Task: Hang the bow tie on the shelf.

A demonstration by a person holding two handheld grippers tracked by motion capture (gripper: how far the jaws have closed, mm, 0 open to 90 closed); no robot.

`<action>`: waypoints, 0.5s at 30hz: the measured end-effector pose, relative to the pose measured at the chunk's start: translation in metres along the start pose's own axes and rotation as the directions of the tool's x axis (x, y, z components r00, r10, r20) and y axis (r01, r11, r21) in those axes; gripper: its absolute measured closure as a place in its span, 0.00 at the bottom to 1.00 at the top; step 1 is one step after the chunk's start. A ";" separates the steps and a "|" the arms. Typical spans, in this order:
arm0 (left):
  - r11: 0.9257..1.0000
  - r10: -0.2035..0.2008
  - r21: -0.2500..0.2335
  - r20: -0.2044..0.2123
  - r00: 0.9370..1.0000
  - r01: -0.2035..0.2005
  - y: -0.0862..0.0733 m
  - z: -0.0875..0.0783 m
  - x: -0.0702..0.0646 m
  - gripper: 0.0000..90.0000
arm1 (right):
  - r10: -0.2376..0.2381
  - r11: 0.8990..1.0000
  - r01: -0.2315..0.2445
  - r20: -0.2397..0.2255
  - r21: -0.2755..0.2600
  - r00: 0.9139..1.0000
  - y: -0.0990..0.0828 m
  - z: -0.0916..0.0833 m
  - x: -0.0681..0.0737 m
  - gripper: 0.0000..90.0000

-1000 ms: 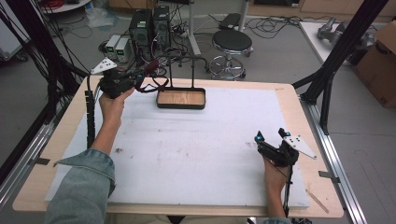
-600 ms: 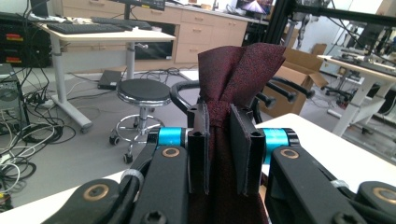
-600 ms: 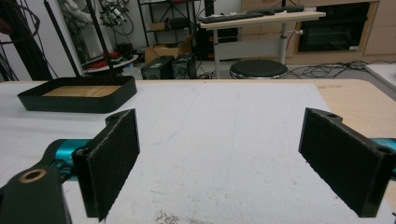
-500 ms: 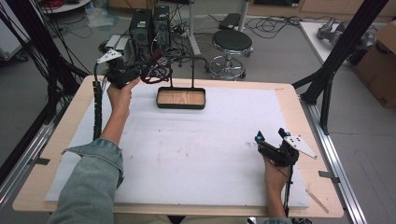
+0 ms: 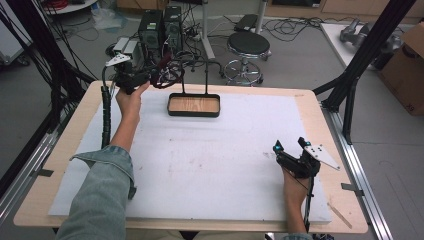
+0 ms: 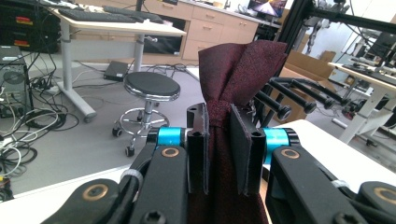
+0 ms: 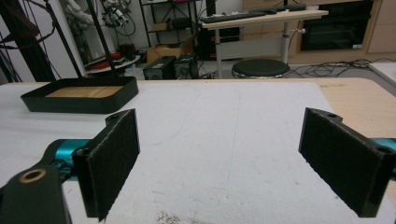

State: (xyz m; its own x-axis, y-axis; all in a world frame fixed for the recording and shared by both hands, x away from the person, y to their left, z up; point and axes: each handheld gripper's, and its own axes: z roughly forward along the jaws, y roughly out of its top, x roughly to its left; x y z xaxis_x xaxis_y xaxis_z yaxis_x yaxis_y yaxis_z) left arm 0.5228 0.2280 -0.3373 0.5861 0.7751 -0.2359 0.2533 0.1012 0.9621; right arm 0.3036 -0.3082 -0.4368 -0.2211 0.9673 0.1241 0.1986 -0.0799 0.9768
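The left gripper pinches a dark red cloth between its pressed-together jaws, holding it up just short of the rack's pegs ahead, seemingly to hang it there, while the right gripper rests spread and idle on the table.

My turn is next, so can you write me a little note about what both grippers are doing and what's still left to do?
Left gripper: shut on the dark red woven fabric tie, held up at the far left of the table, beside the black metal rack with hooked arms.
Right gripper: open, holding nothing, resting on the white foam table cover near the right edge.
Rack's black tray with wooden floor: sits at the far middle.
Done: tie picked up.
Left, probably: drape the tie over a rack arm, then let go.
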 end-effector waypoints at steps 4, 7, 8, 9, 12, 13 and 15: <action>1.000 0.008 0.004 -0.012 1.000 -0.008 -0.001 0.000 0.001 0.85 | 0.001 1.000 -0.001 -0.001 0.000 1.000 0.000 0.000 0.000 0.13; 1.000 0.007 0.005 -0.012 1.000 -0.007 -0.002 -0.001 0.002 0.84 | 0.000 1.000 0.000 -0.001 0.000 1.000 0.000 0.000 0.000 0.13; 1.000 0.009 0.006 -0.016 1.000 -0.009 -0.002 -0.001 0.002 0.84 | 0.001 1.000 -0.001 -0.001 0.000 1.000 0.000 0.000 0.000 0.13; 1.000 0.010 0.008 -0.021 1.000 -0.010 -0.003 -0.001 0.002 0.84 | 0.001 1.000 -0.001 -0.001 0.000 1.000 0.000 0.000 0.000 0.13; 1.000 0.006 0.012 -0.022 1.000 -0.006 -0.005 -0.002 0.004 0.83 | 0.001 1.000 -0.001 -0.001 0.001 1.000 0.000 0.000 0.000 0.13; 1.000 0.002 0.012 -0.020 1.000 -0.002 -0.006 -0.002 0.005 0.83 | 0.002 1.000 -0.002 -0.001 0.001 1.000 0.000 0.000 0.000 0.13; 1.000 0.002 0.018 -0.021 1.000 -0.001 -0.008 -0.001 0.005 0.83 | 0.002 1.000 -0.002 0.001 0.001 1.000 0.000 0.000 0.000 0.13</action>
State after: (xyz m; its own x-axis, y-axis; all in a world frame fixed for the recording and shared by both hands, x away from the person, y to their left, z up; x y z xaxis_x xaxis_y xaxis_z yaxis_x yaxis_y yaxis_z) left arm 0.5229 0.2323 -0.3456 0.5705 0.7880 -0.2314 0.2664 0.0890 0.9598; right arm 0.3039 -0.3082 -0.4370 -0.2201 0.9673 0.1260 0.1999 -0.0817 0.9764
